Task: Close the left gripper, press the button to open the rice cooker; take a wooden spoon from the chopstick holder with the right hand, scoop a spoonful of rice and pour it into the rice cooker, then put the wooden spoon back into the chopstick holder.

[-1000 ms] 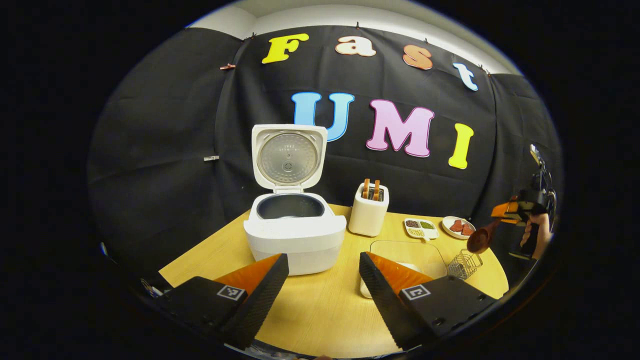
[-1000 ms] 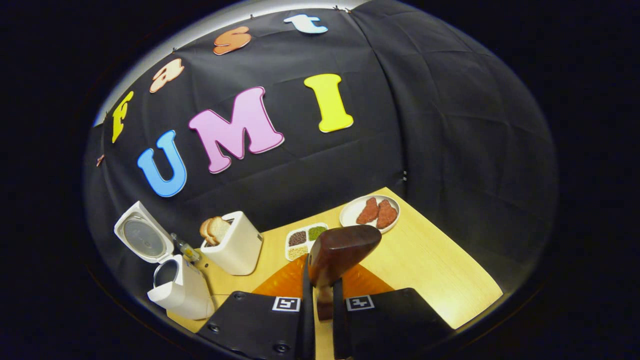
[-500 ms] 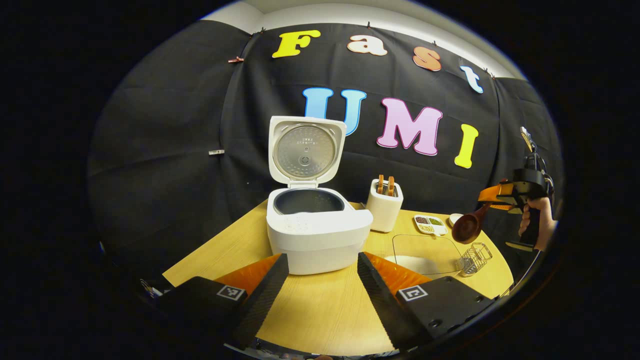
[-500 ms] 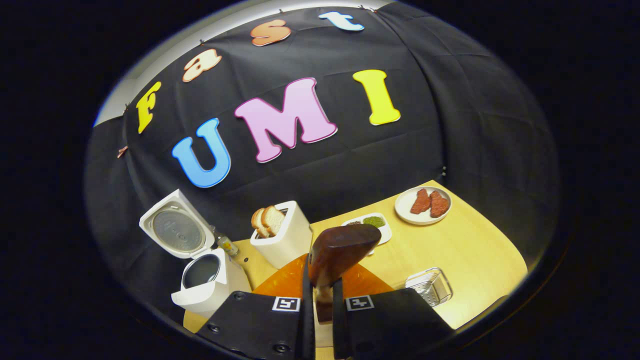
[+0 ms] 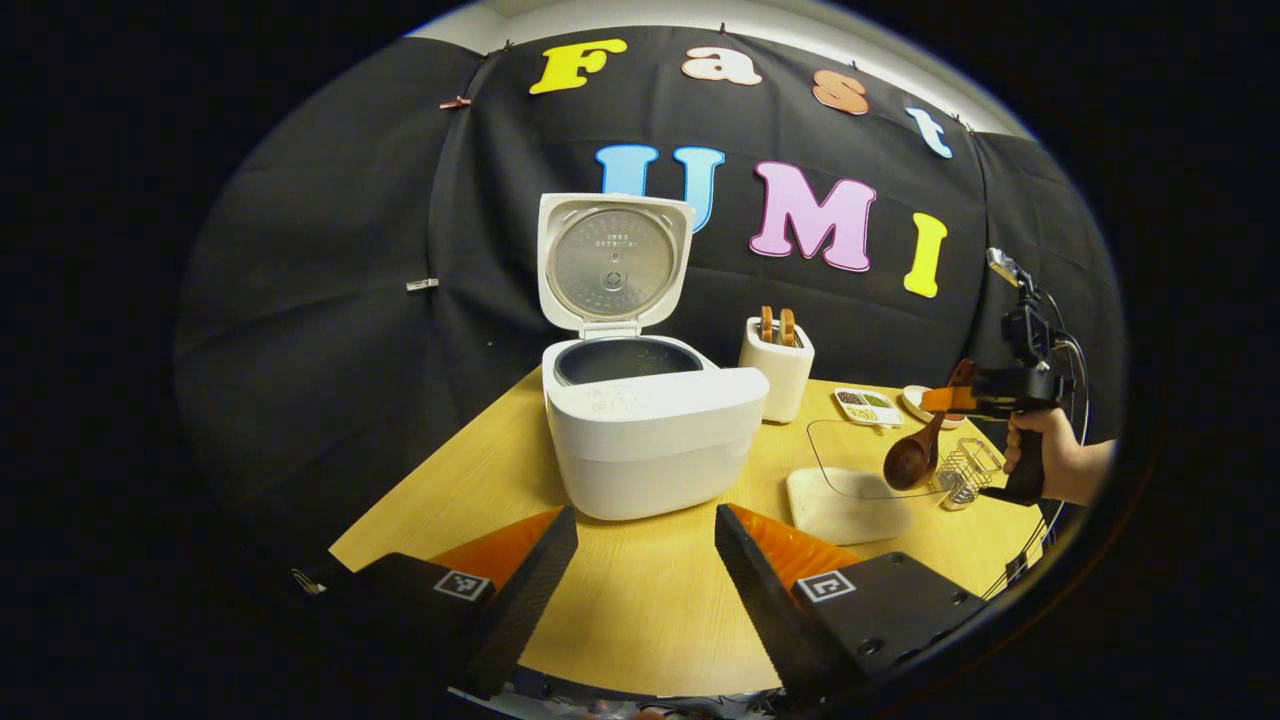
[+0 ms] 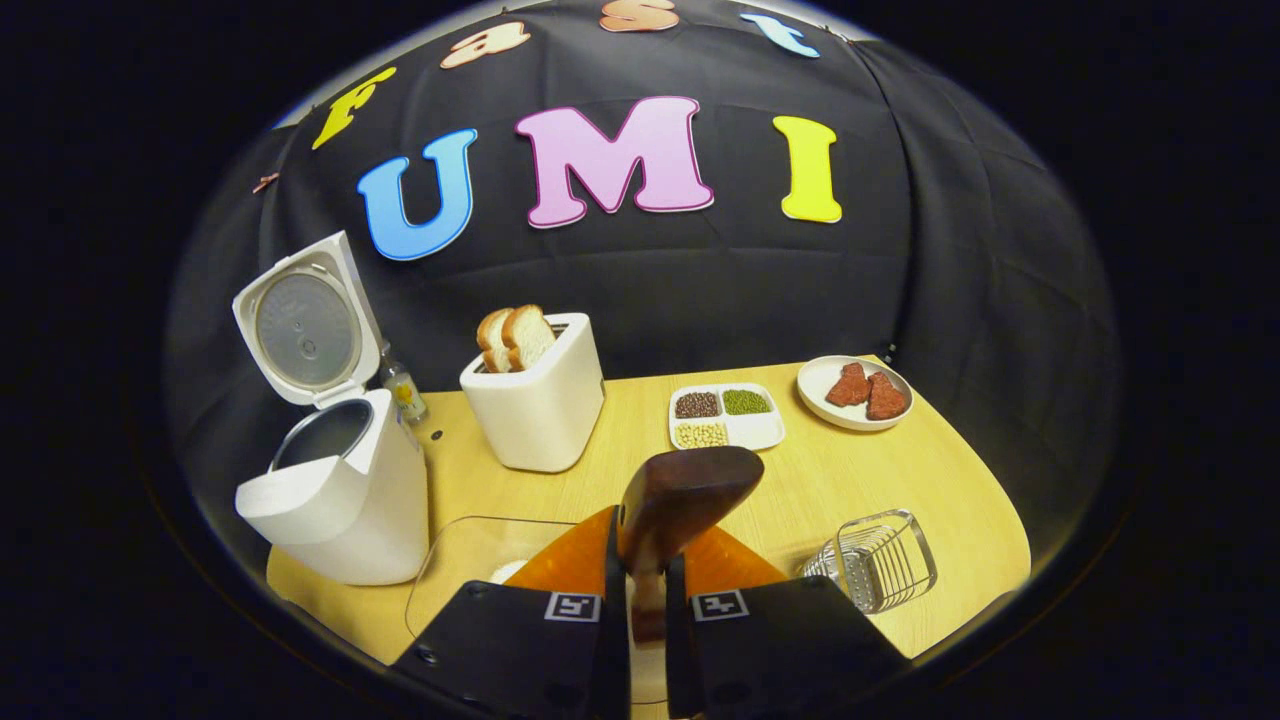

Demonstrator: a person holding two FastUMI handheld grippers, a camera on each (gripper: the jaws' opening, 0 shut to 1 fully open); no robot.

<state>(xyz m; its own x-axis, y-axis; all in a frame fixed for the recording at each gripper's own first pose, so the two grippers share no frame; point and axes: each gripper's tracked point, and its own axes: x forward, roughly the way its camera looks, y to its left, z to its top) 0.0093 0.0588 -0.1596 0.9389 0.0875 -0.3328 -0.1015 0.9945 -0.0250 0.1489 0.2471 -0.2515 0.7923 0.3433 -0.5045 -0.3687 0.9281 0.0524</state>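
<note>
The table (image 5: pixel 640 600) is cut off at its near edge in the left gripper view. The rice cooker (image 5: pixel 655 430), lid raised, is seen just ahead of the left gripper (image 5: pixel 640 590), whose fingers are spread wide around nothing. The spoon's handle is largely hidden between the right gripper (image 6: pixel 640 580) fingers, which are clamped on the wooden spoon (image 6: pixel 690 495). The wire chopstick holder (image 6: pixel 880 560) is seen just right of that gripper.

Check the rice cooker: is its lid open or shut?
Open. The rice cooker has its lid standing upright behind the body, and the dark inner pot is exposed; the right gripper view shows the same.
</note>
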